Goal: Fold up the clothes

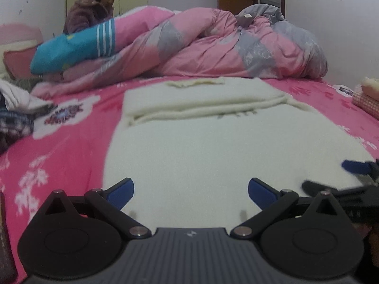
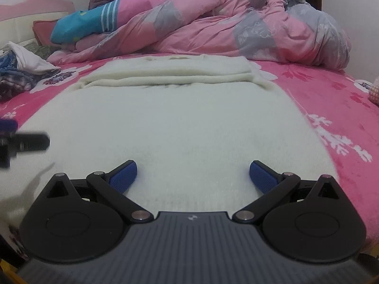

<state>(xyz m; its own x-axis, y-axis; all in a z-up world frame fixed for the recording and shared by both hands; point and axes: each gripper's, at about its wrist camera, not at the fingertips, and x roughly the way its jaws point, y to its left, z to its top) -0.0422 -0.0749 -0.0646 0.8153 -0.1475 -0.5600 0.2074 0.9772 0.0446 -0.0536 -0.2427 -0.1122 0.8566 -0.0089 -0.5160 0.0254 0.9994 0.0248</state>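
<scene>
The bed (image 2: 336,99), covered in a pink floral sheet, is used as the work surface; its far half is taken up by a bunched pink-and-grey duvet (image 2: 236,23), pushed back so that the near half is left free for folding. A cream knitted garment (image 2: 180,123) is laid flat on that near half, running lengthwise away from both cameras; its far end is already doubled into a thick layered band (image 1: 201,99), which suggests a fold partly made (the sleeves cannot be told apart in that band). A small heap of other clothes (image 2: 21,73) is kept aside at the left edge, presumably waiting its turn; a seated person (image 1: 92,9) is seen behind the duvet, well apart from the work.

The left gripper (image 1: 191,193) is held low over the garment's near hem, towards its left corner, jaws spread wide with nothing between them; the right gripper (image 2: 193,175) is held likewise beside it, towards the right, equally wide and empty. Such a paired stance is judged to be a preparation for pinching the near hem at two spots, so that it can be lifted evenly.
</scene>
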